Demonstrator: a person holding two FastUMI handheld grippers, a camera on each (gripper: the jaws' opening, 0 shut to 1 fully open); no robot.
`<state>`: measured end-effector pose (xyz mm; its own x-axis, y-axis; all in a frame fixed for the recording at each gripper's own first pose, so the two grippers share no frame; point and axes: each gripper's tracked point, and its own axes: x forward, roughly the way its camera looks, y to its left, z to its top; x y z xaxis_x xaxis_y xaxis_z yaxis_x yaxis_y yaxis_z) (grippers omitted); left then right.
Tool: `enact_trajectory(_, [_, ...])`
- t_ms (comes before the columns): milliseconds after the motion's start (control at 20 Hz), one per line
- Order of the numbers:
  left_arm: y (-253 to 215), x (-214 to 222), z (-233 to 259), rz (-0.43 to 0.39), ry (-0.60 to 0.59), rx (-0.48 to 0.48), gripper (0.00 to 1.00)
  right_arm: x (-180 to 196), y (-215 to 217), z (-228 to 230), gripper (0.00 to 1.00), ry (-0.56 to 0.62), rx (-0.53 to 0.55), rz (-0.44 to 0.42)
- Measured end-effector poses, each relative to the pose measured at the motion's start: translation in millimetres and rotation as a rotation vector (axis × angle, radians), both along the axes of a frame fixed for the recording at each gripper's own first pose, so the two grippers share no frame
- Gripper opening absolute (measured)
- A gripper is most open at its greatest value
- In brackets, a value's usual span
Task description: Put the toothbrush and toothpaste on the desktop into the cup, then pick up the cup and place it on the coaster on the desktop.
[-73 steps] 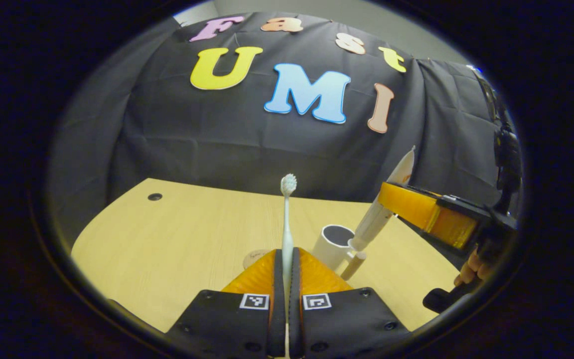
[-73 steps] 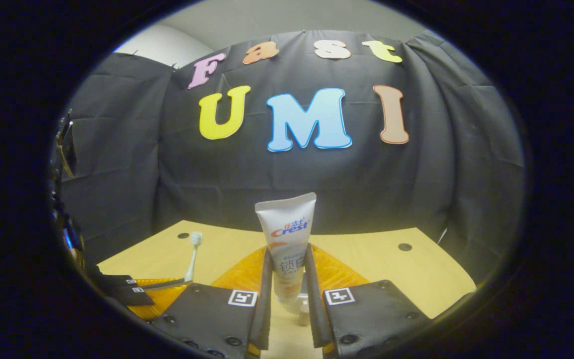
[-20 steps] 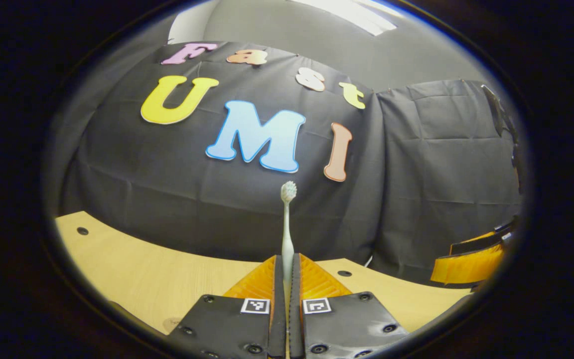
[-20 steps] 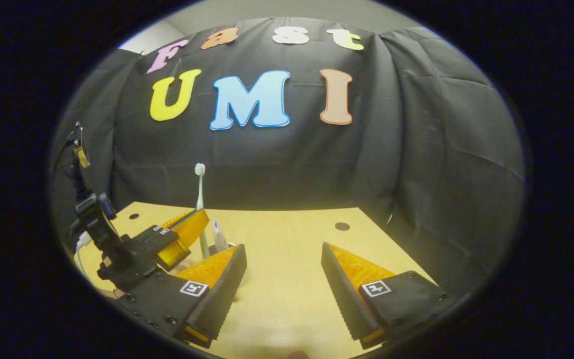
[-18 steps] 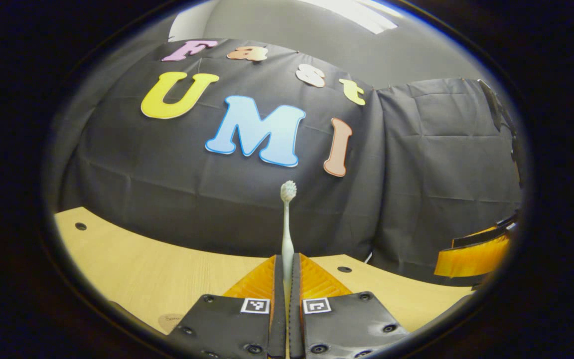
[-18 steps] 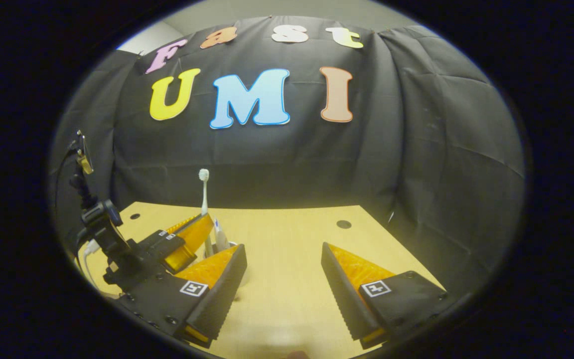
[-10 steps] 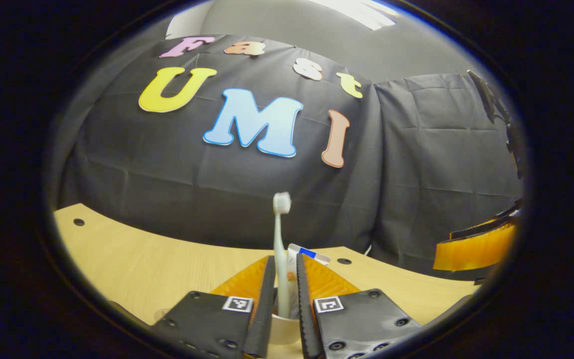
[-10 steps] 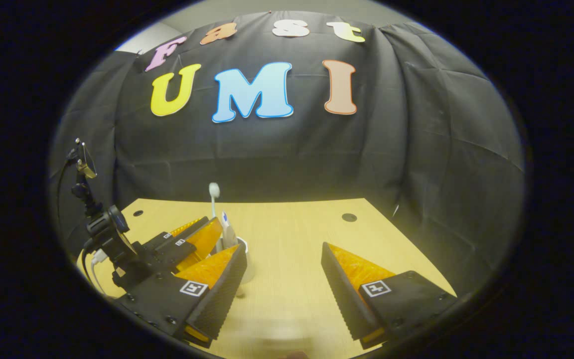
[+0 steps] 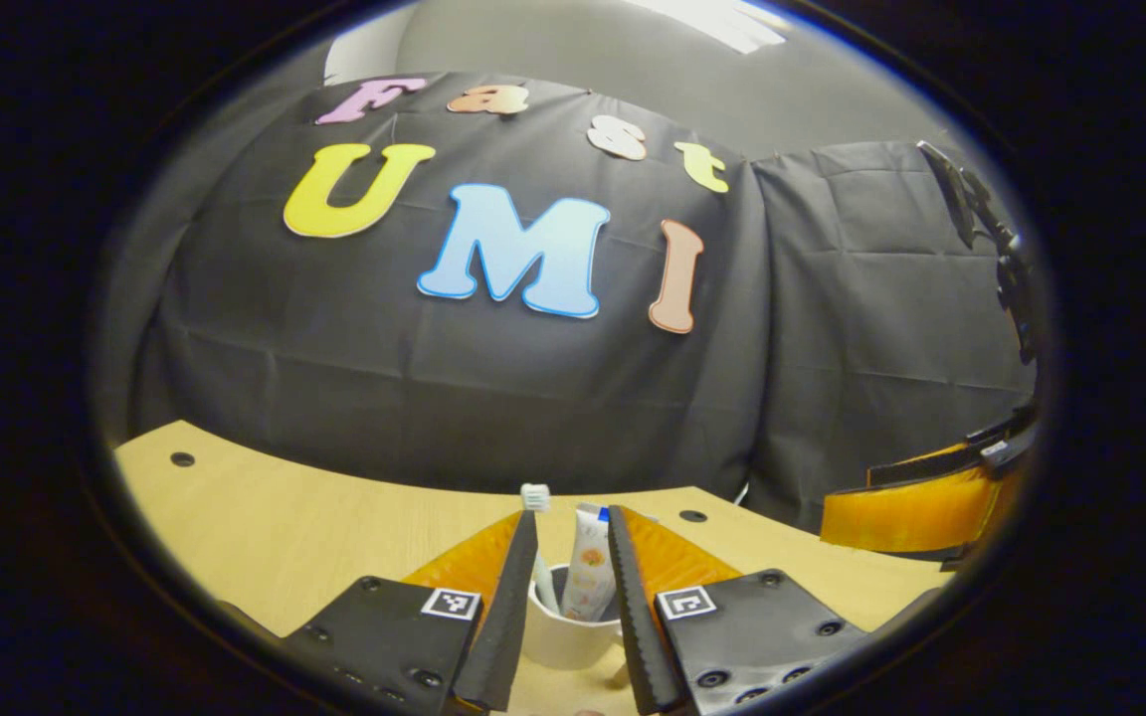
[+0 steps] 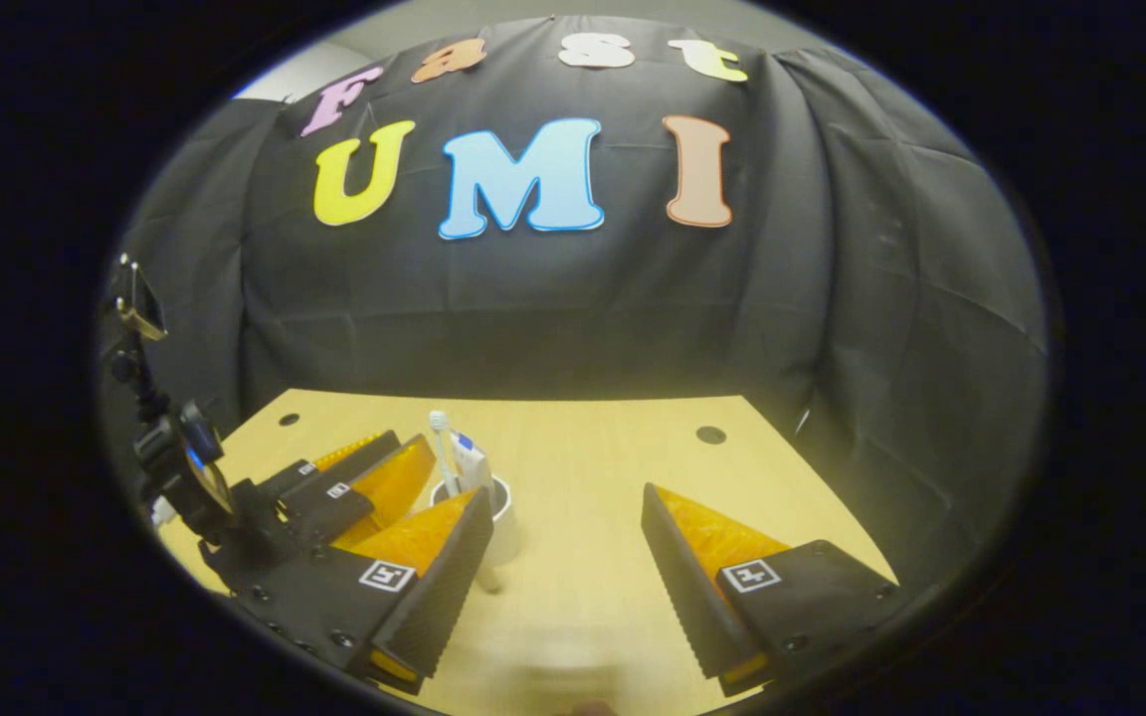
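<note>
Toothbrush [image 9: 537,537] and toothpaste [image 9: 591,567] in cup [image 9: 573,641], left hand-held gripper [image 9: 565,607] parted

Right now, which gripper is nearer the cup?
Left. The left gripper is open with the cup between its fingers, toothbrush and toothpaste standing inside. The right gripper is open, off to the cup's right.
</note>
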<state>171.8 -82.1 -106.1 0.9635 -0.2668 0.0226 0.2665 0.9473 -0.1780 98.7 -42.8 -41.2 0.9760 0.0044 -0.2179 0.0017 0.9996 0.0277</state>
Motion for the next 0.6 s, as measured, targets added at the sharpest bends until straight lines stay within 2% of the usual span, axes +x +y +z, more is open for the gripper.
enact_trajectory(100, [10,-11,13,0.046,0.015,0.012,0.53,1,8,6,0.96,0.002,0.007,0.041])
enact_trajectory(200, [18,-25,26,0.094,0.018,0.032,0.79,4,12,8,1.0,0.0,0.0,0.071])
enact_trajectory(250, [22,-33,31,0.12,0.021,0.045,0.73,6,14,8,0.97,0.004,-0.005,0.084])
enact_trajectory(300, [26,-42,33,0.145,0.029,0.056,0.72,7,15,6,1.0,0.014,-0.007,0.098])
enact_trajectory(400, [32,-60,41,0.189,0.036,0.07,0.75,10,21,1,0.97,0.035,-0.008,0.129])
enact_trajectory(500, [34,-71,43,0.205,0.055,0.075,0.83,14,22,-6,0.97,0.069,-0.023,0.133])
enact_trajectory(600, [39,-79,42,0.215,0.088,0.088,0.83,18,22,-14,0.98,0.108,-0.052,0.127])
